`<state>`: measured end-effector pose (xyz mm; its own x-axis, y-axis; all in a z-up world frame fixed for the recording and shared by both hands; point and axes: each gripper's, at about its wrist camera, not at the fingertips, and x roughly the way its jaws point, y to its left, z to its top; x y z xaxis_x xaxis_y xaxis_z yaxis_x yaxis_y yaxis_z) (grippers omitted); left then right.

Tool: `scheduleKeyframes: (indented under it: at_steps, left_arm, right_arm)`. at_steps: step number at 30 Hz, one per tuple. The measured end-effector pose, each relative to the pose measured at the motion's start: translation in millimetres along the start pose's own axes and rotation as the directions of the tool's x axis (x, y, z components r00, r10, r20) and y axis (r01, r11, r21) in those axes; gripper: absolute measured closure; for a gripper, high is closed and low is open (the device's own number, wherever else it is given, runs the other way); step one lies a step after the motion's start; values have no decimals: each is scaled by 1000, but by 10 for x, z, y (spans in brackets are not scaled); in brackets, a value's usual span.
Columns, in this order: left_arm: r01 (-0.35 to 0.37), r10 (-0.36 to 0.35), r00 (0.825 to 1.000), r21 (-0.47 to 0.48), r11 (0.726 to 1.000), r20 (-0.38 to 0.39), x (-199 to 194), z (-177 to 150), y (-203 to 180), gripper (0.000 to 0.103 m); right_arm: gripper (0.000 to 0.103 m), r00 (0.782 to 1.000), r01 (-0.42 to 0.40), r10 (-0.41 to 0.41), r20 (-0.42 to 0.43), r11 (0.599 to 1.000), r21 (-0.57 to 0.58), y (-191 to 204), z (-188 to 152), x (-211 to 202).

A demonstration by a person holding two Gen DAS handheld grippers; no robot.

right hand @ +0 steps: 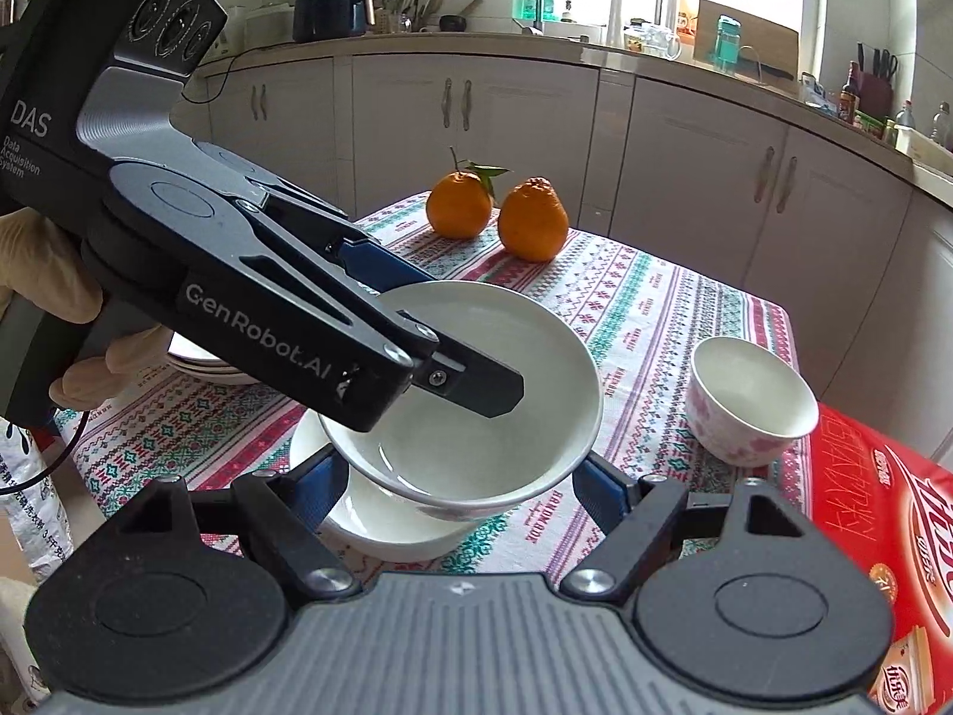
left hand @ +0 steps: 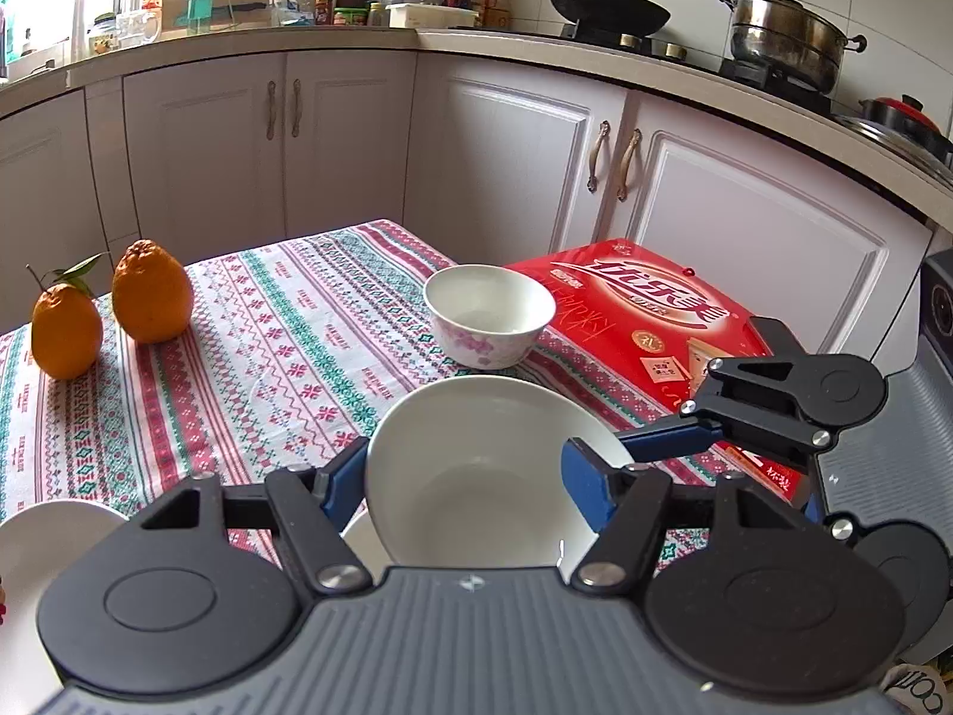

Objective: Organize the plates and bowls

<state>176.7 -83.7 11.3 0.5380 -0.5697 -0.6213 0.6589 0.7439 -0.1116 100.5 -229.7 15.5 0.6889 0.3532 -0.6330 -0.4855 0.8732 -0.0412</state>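
Note:
A plain white bowl hangs tilted just above a second white bowl on the tablecloth. My right gripper is shut on it, a blue pad pressing each side of its lower wall. In the left wrist view one right finger meets the bowl at its right rim. My left gripper straddles the left rim, one finger outside and the other inside, jaws apart and not pinching. A small flowered bowl stands further back. A stack of white plates lies behind the left gripper.
Two oranges sit at the far left of the patterned tablecloth. A red gift box lies along the table's right side. White kitchen cabinets stand close behind the table. A gloved hand holds the left gripper.

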Motion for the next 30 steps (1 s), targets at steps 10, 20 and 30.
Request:
scheduleKeyframes:
  at_steps: [10, 20, 30]
  left_arm:
    - [-8, 7, 1000, -45, 999, -19, 9, -140, 132, 36]
    - [-8, 5, 999, -78, 997, -32, 53, -225, 222, 36]
    - [5, -9, 999, -97, 995, -35, 82, -272, 247, 36]
  right_arm:
    - [17, 999, -35, 35, -27, 999, 7, 63, -9, 154]
    - [17, 997, -55, 56, -50, 998, 19, 80, -40, 276]
    - [17, 996, -61, 63, -60, 998, 27, 82, -83, 305]
